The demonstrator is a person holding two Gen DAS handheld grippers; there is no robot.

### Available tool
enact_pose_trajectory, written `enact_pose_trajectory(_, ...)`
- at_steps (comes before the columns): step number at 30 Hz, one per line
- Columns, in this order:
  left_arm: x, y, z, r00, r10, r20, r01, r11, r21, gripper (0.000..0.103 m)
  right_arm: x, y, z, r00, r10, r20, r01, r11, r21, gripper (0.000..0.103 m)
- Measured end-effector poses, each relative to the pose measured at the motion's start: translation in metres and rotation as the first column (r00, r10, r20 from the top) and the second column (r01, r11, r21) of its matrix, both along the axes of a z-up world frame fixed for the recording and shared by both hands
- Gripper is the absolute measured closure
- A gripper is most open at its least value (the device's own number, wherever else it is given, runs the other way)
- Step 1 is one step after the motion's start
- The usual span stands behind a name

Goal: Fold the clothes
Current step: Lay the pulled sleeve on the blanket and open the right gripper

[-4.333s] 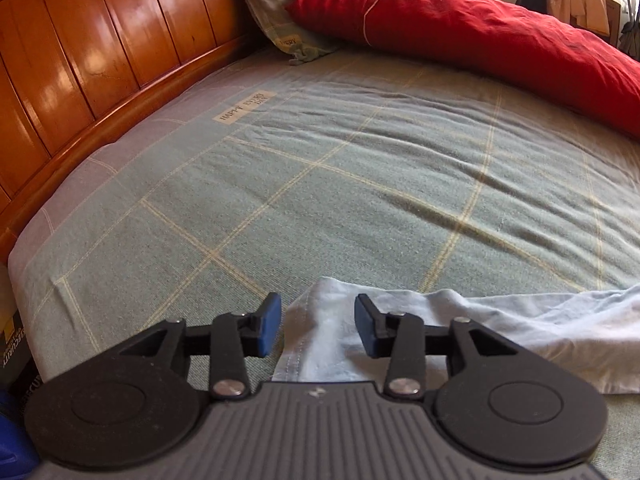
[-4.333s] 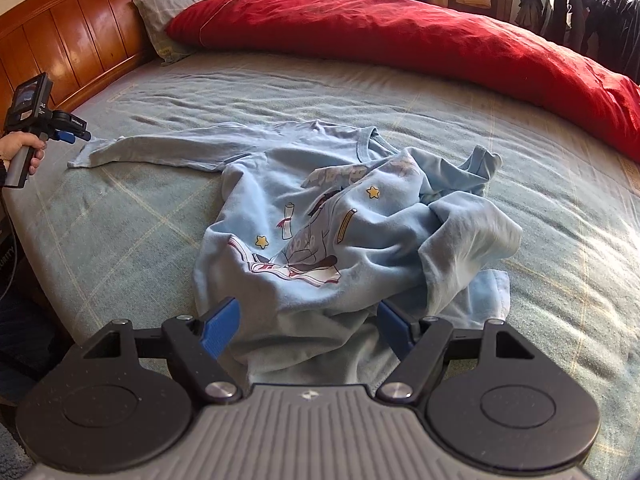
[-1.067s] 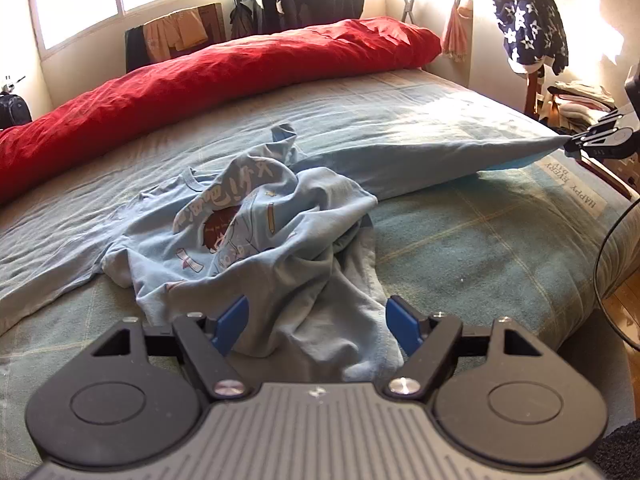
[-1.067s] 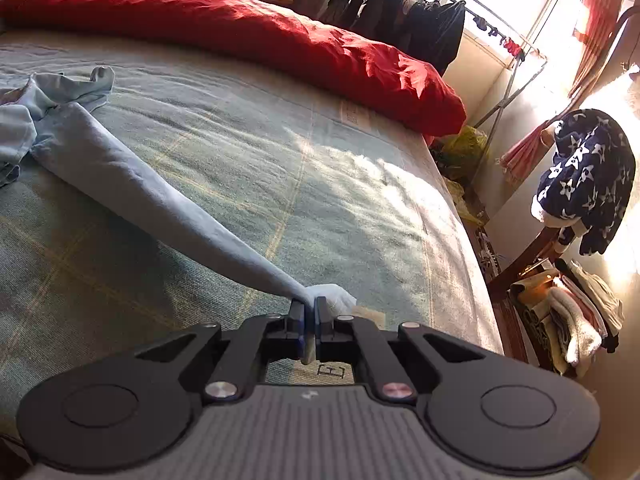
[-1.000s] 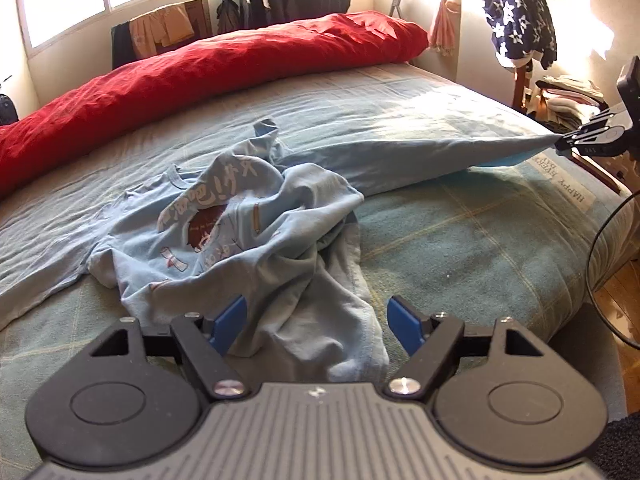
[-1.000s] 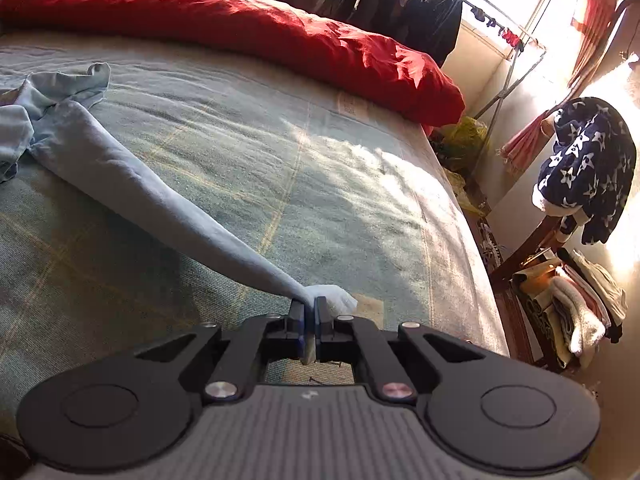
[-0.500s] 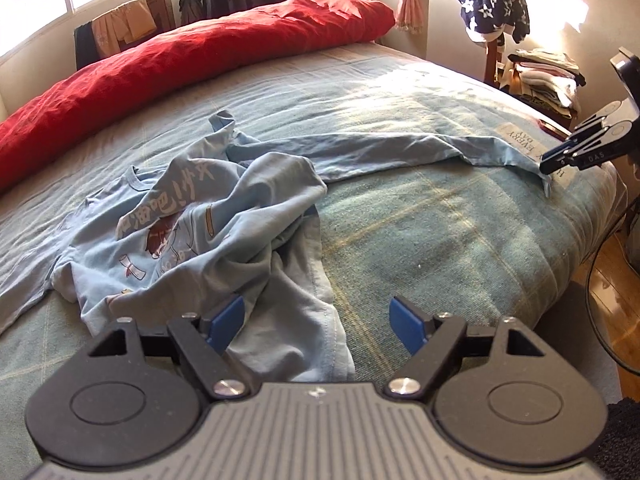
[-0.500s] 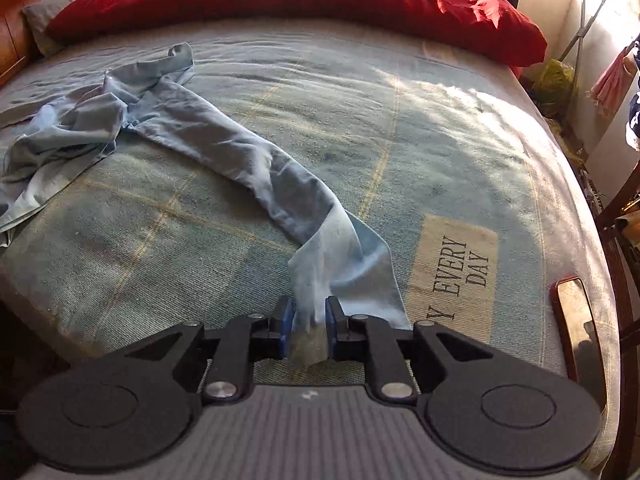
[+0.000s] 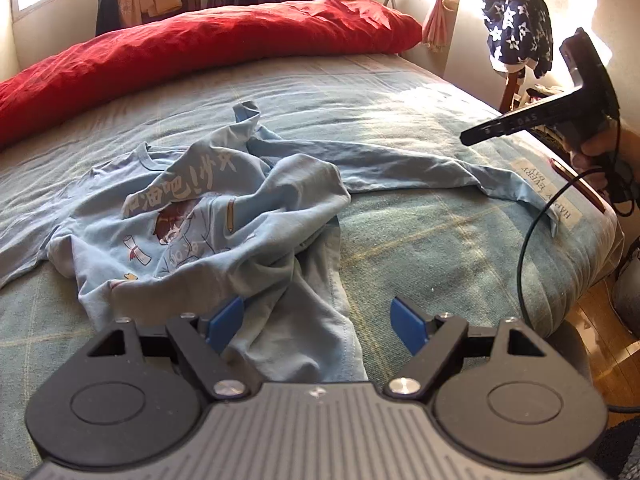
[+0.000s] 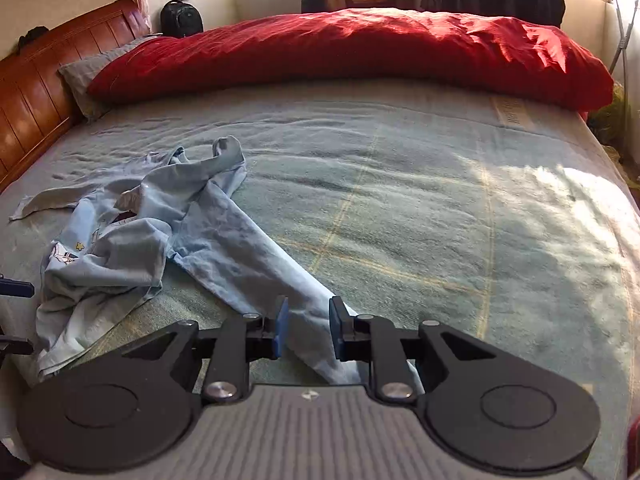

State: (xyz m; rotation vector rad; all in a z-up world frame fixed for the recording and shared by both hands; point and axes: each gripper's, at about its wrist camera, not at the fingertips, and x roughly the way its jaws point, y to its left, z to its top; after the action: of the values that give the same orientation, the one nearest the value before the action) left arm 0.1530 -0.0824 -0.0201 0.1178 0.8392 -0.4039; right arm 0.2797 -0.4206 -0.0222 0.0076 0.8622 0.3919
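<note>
A light blue long-sleeved shirt [image 9: 224, 216] with a cartoon print lies crumpled on the bed. One sleeve [image 9: 400, 168] stretches flat toward the right edge of the bed. My left gripper [image 9: 316, 318] is open wide just above the shirt's hem, holding nothing. My right gripper [image 9: 520, 120], held in a hand, hovers above that sleeve's cuff end. In the right wrist view the shirt [image 10: 120, 248] lies at the left. The sleeve [image 10: 248, 264] runs down under my right gripper [image 10: 308, 326], which is open with its blue pads apart and off the cloth.
A red duvet [image 9: 200, 48] runs along the far side of the green checked bedspread [image 10: 440, 220]. A wooden headboard [image 10: 36, 92] and a pillow [image 10: 84, 76] are at the left. A chair with a star-print garment [image 9: 516, 32], a black cable [image 9: 532, 232] and wooden floor [image 9: 600, 320] lie beyond the bed's right edge.
My right gripper has opened, let go of the sleeve cuff and lifted off it. The sleeve, earlier pulled taut, now lies flat on the bed. My left gripper stays open by the hem.
</note>
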Motion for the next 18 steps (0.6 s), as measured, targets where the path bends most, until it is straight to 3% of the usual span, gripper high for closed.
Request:
enact_pose_trajectory(3, 0.007, 0.013, 0.005, 0.999, 0.037, 0.007, -0.037, 0.999, -0.017, 0.021, 0.035, 0.029, -0.011, 0.999, 0.042, 0.007, -0.042, 0.997, -0.059, 0.078)
enact_pose_trajectory(12, 0.024, 0.036, 0.0, 0.994, 0.112, -0.004, -0.112, 0.994, -0.021, 0.02, 0.041, 0.042, -0.042, 0.997, 0.073, -0.023, -0.074, 0.996, -0.046, 0.079)
enact_pose_trajectory(14, 0.028, 0.033, -0.003, 0.994, 0.108, -0.008, -0.108, 0.994, -0.02, 0.02, 0.042, 0.045, -0.048, 0.996, 0.081, -0.029, -0.083, 0.996, -0.044, 0.085)
enact_pose_trajectory(18, 0.028, 0.027, -0.007, 0.995, 0.095, -0.017, -0.095, 0.995, -0.019, 0.02, 0.017, 0.056, -0.047, 0.986, 0.16, -0.045, -0.162, 0.986, -0.045, 0.088)
